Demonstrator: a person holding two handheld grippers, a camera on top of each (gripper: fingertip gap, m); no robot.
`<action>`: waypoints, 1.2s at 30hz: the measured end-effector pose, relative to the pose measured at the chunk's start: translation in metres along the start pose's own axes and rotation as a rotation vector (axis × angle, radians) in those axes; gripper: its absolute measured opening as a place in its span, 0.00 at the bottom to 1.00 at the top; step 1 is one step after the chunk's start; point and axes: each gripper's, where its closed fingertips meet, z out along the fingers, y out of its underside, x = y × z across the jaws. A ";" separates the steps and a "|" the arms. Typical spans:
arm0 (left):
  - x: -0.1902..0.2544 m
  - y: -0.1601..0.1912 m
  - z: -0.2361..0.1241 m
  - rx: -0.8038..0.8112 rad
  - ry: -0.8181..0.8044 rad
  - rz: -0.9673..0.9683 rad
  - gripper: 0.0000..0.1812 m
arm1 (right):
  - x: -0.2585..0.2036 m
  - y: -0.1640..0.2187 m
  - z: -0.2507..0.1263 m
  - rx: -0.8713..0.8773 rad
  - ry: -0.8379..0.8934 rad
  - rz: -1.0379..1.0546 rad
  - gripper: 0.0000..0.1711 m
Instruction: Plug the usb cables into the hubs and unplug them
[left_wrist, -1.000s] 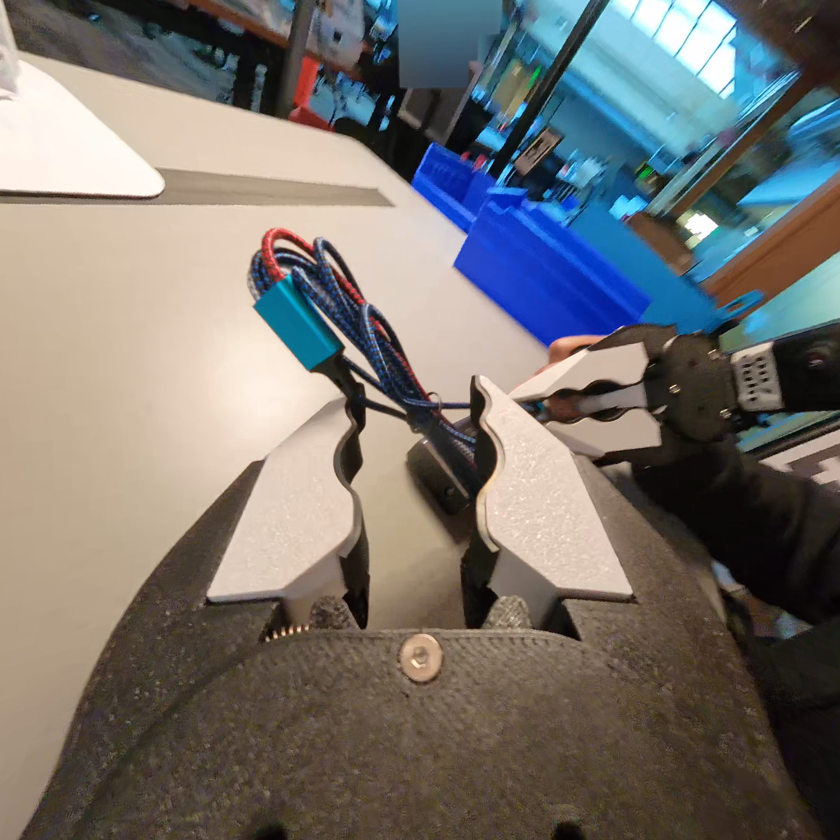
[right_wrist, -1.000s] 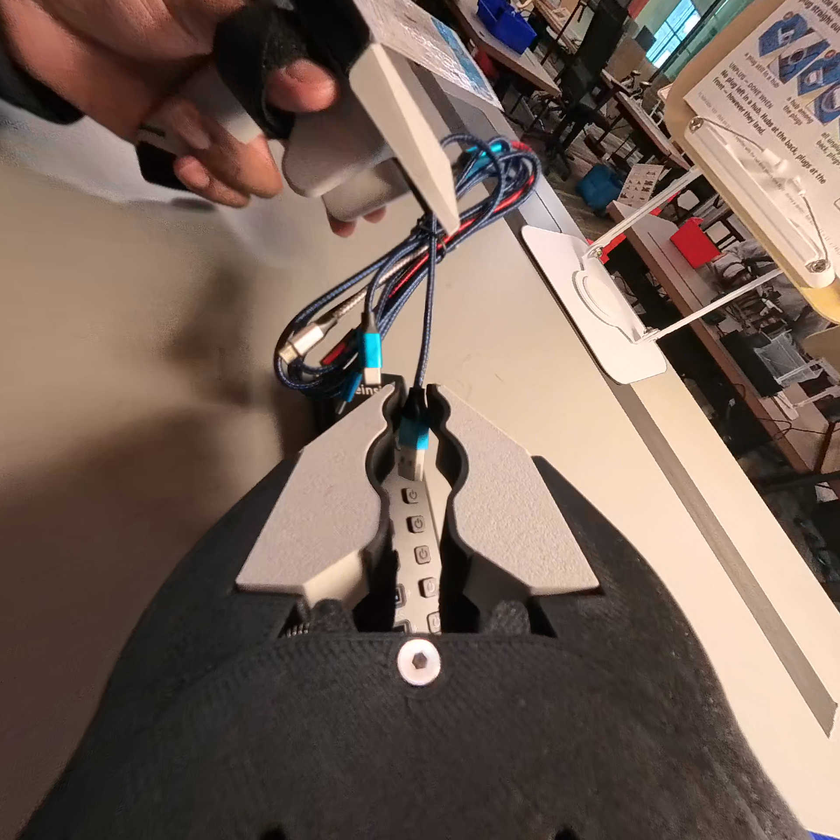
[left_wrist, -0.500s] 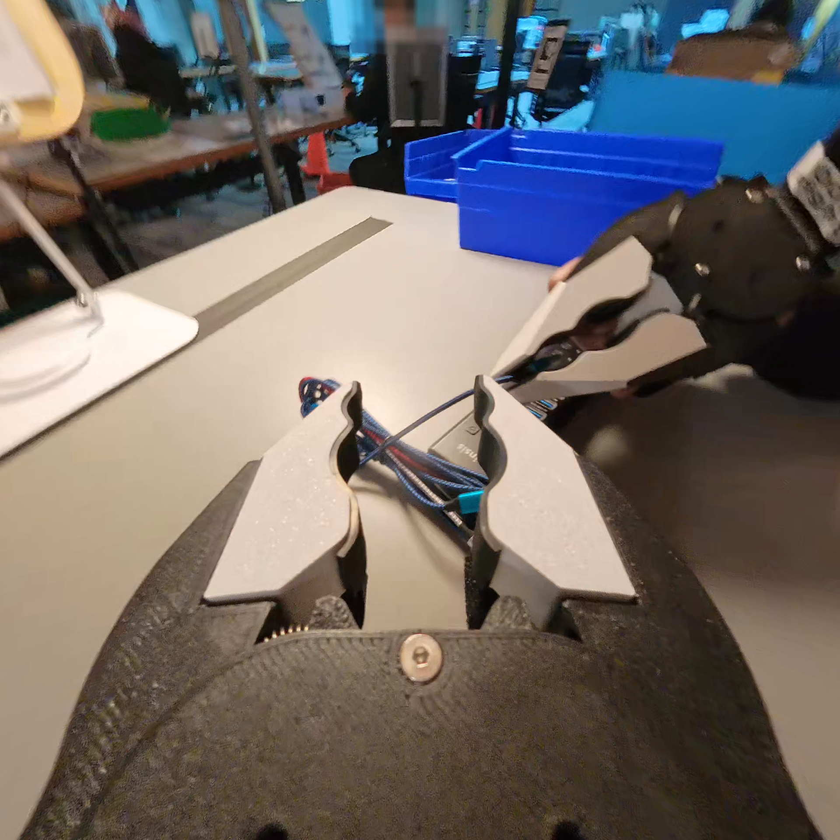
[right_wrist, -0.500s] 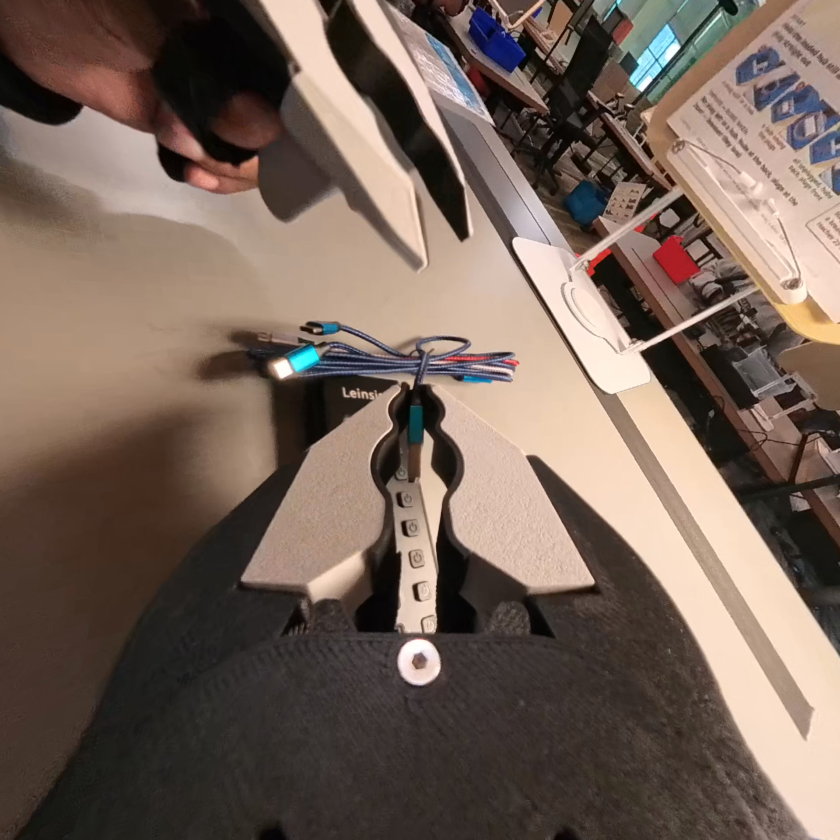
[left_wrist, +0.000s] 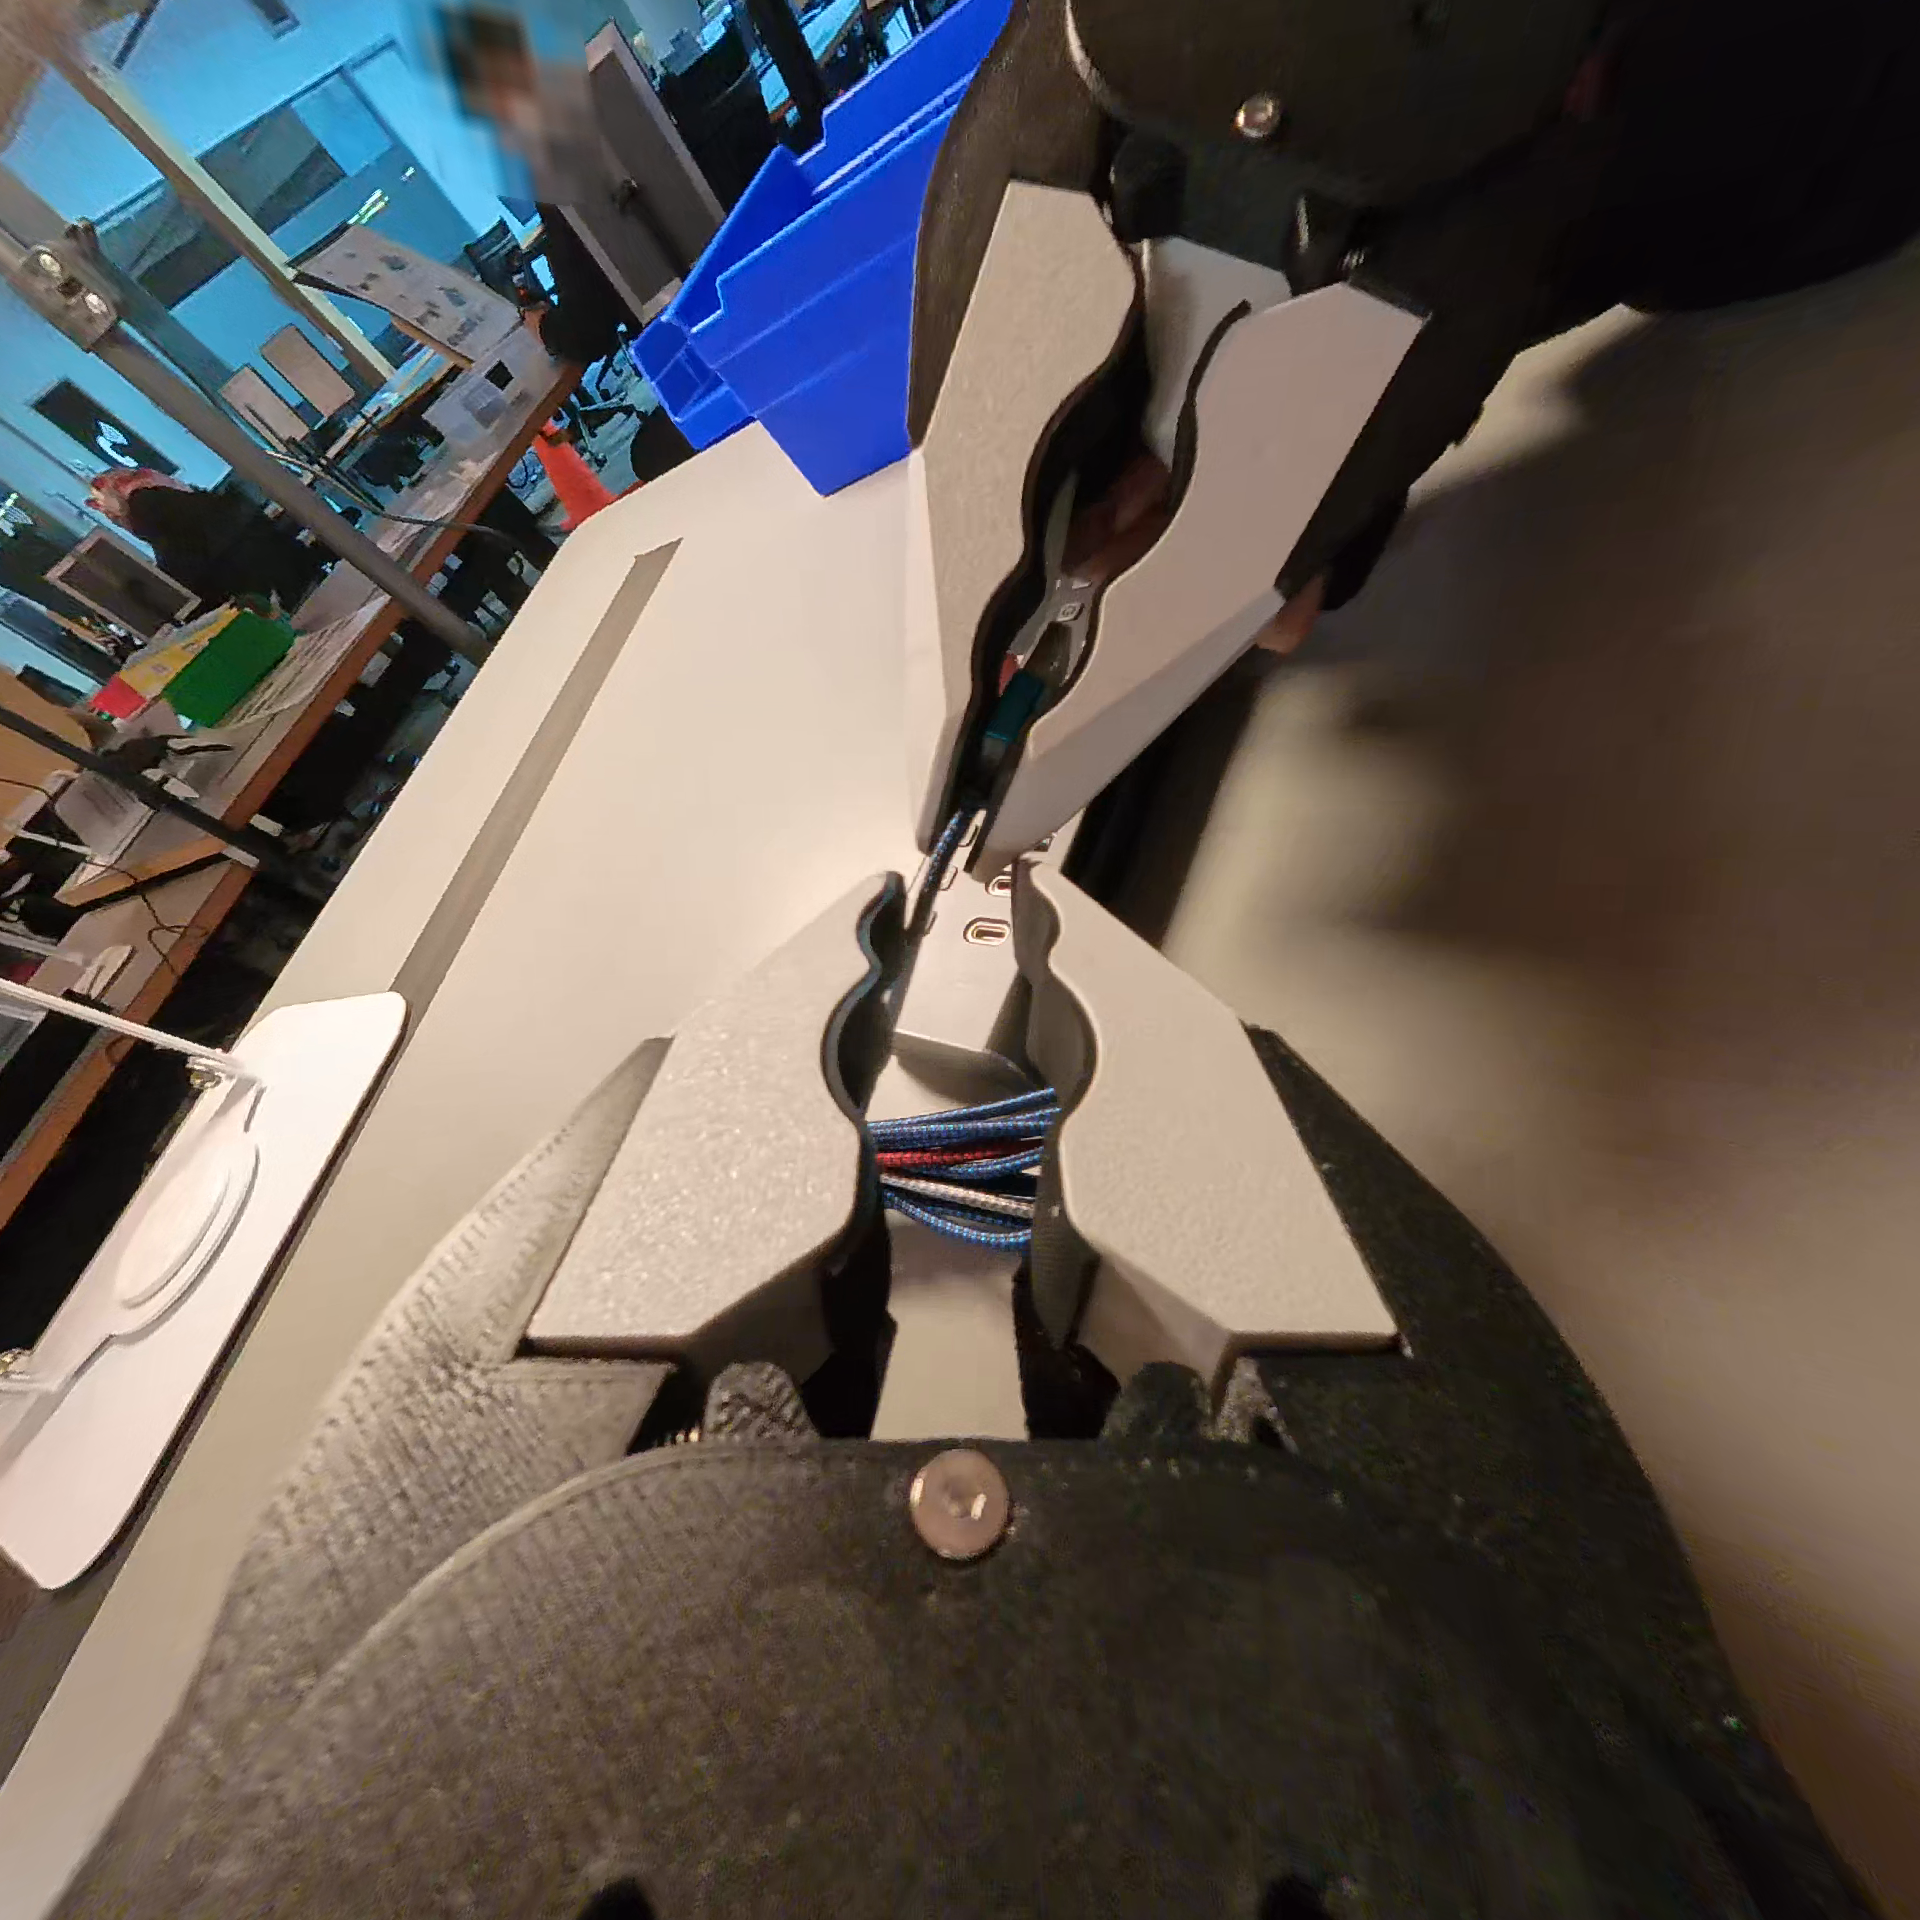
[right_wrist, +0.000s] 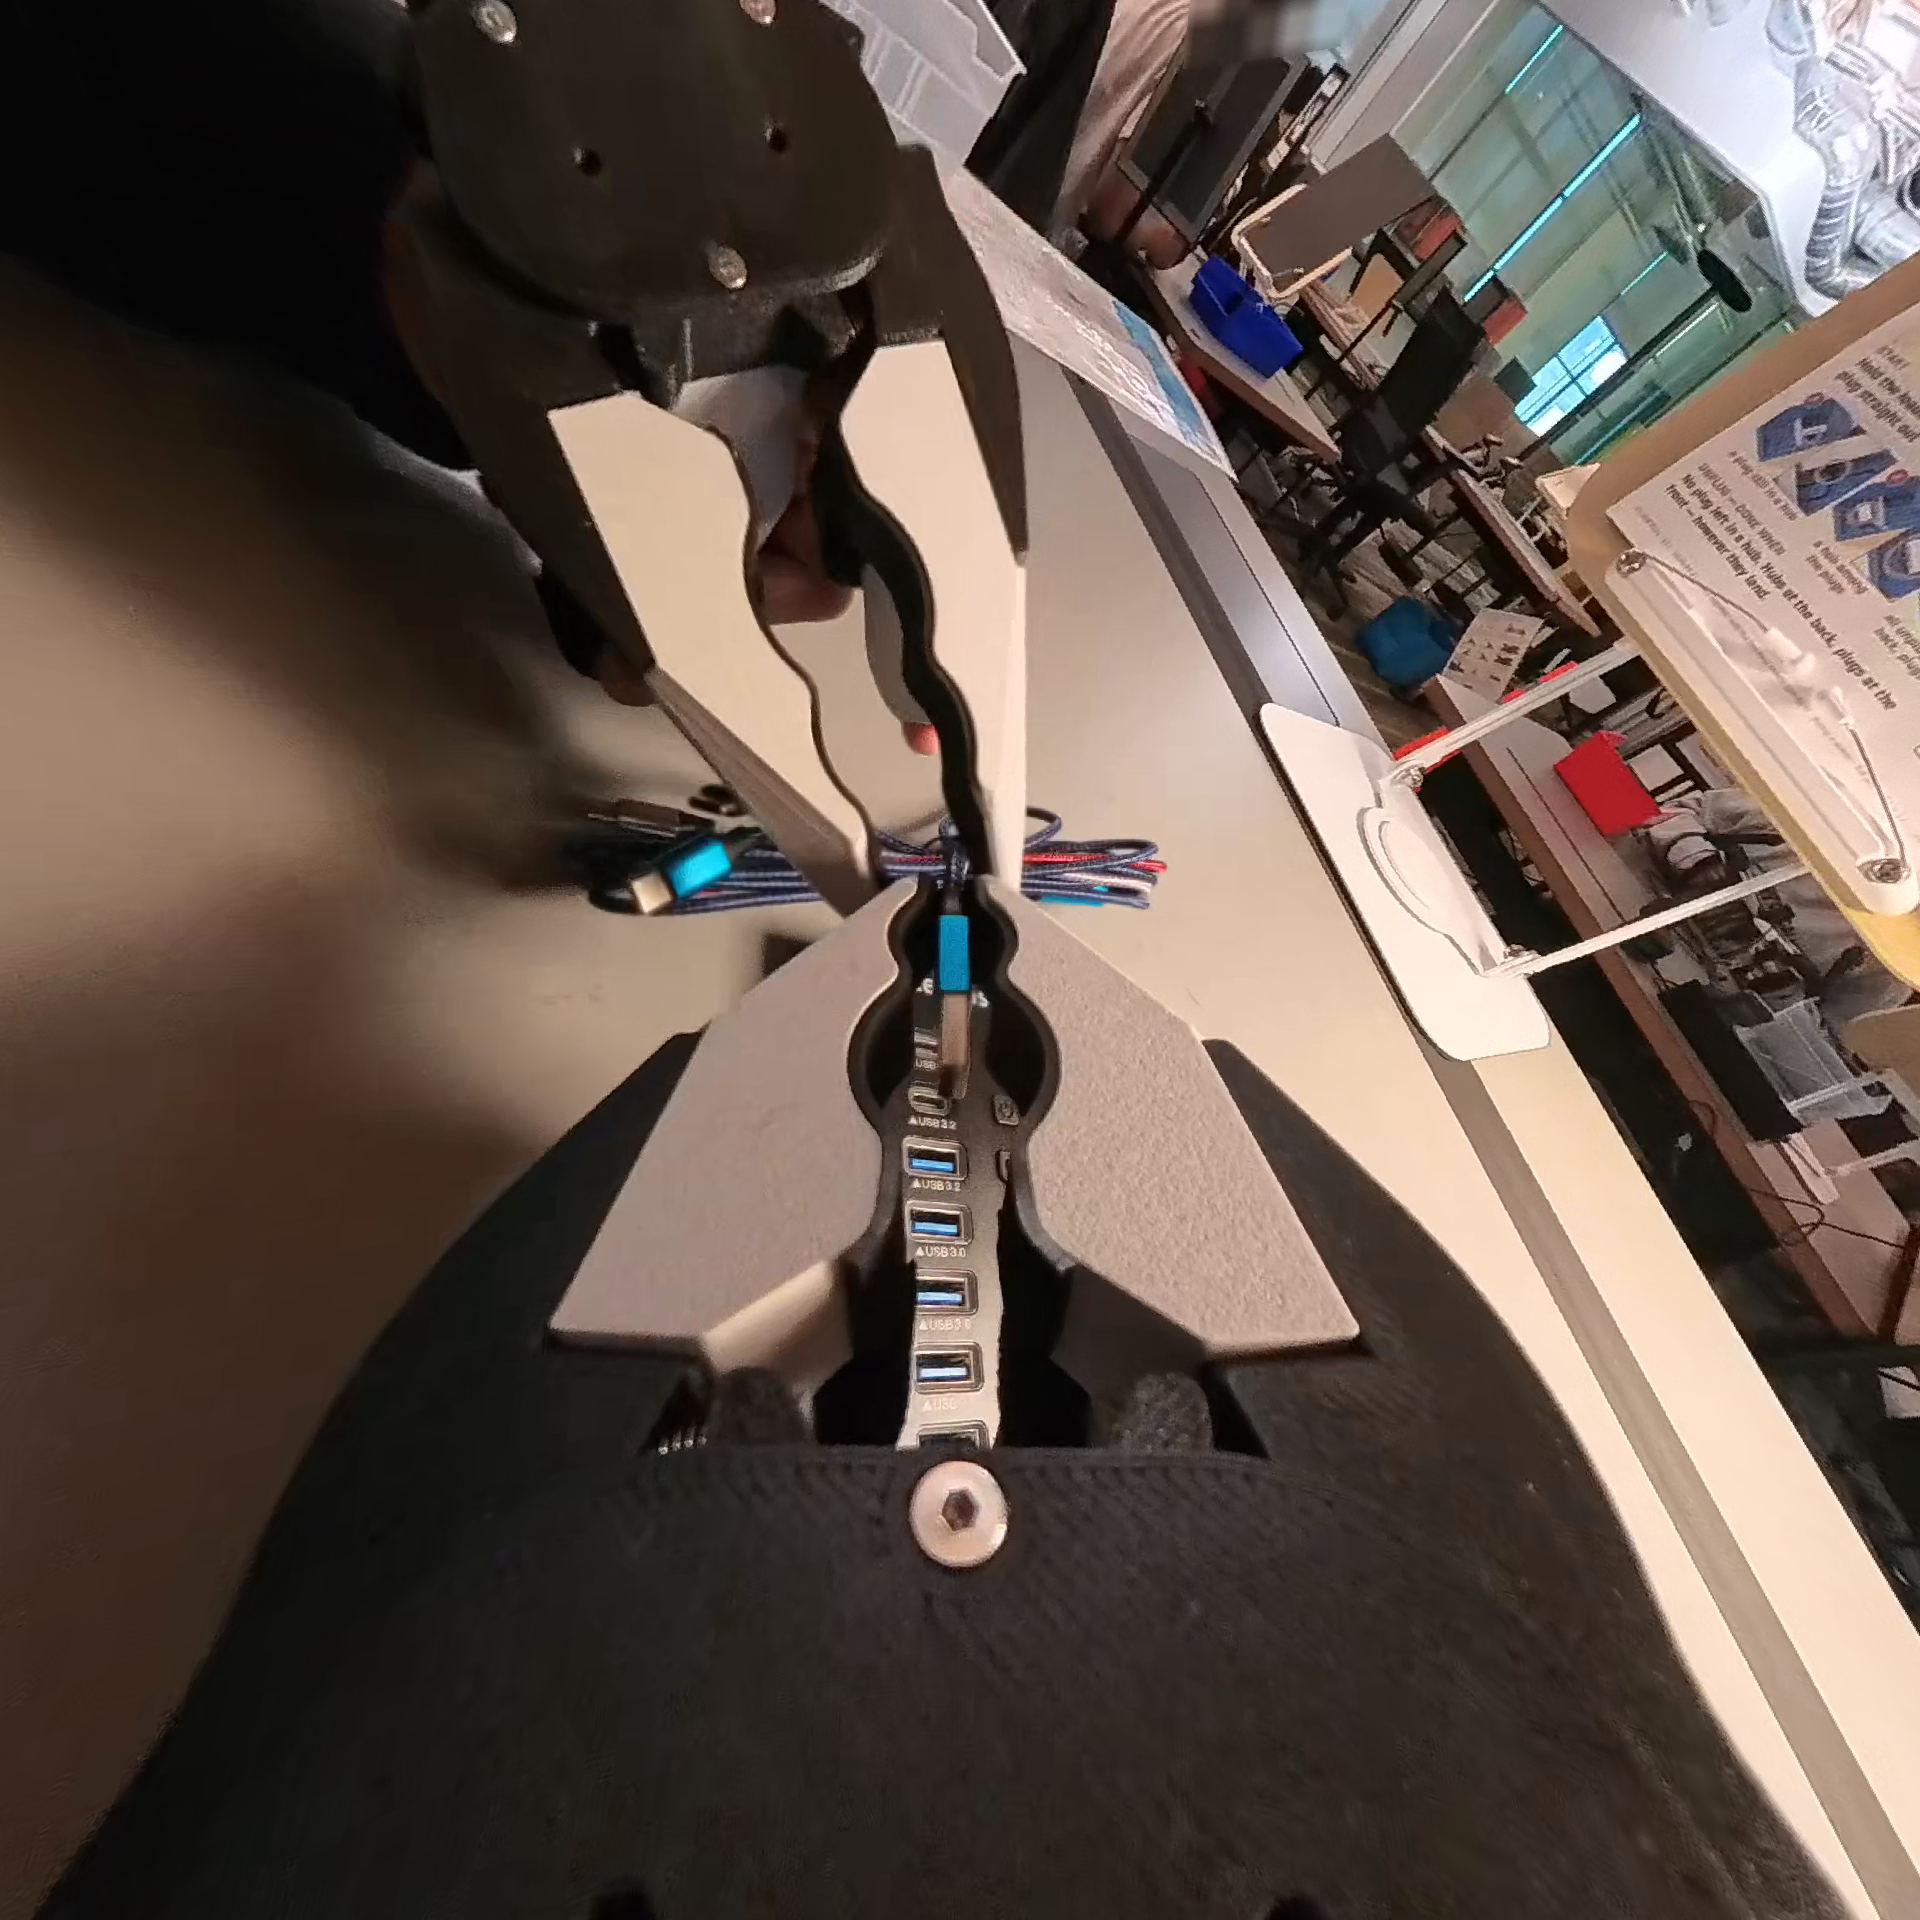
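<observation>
My right gripper (right_wrist: 951, 904) clenches the blue-collared plug (right_wrist: 952, 951), its long axis along the hub (right_wrist: 943, 1294) on the bench (right_wrist: 1143, 665) — ports just below. Left gripper (left_wrist: 951, 894) fingers released, straddling the hub end.

Blue bins (left_wrist: 821, 312), white stand base (right_wrist: 1392, 883), orange cone (left_wrist: 569, 476), grey table (left_wrist: 665, 727)

Evenly lit indoors – cool blue daylight from windows (left_wrist: 312, 135) at upper left of the left view and upper right of the right view. Warm, dull cast on the table (left_wrist: 1558, 935), with soft smeared shadows at right of the left view and left of the right view. Motion blur there and on the plug (right_wrist: 694, 868). Strong wide-angle bending at edges. Background soft – near gripper bodies sharp, grainy. No harsh glare.
</observation>
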 end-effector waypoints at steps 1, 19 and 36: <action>0.000 0.000 0.000 -0.001 0.000 -0.003 0.11 | 0.000 0.000 0.000 0.003 0.002 0.000 0.03; -0.005 -0.001 -0.008 -0.032 0.067 -0.286 0.03 | 0.022 0.008 -0.013 -0.006 0.142 -0.187 0.18; -0.004 0.007 -0.010 -0.074 0.088 -0.396 0.02 | 0.038 0.025 -0.010 -0.111 0.239 -0.219 0.22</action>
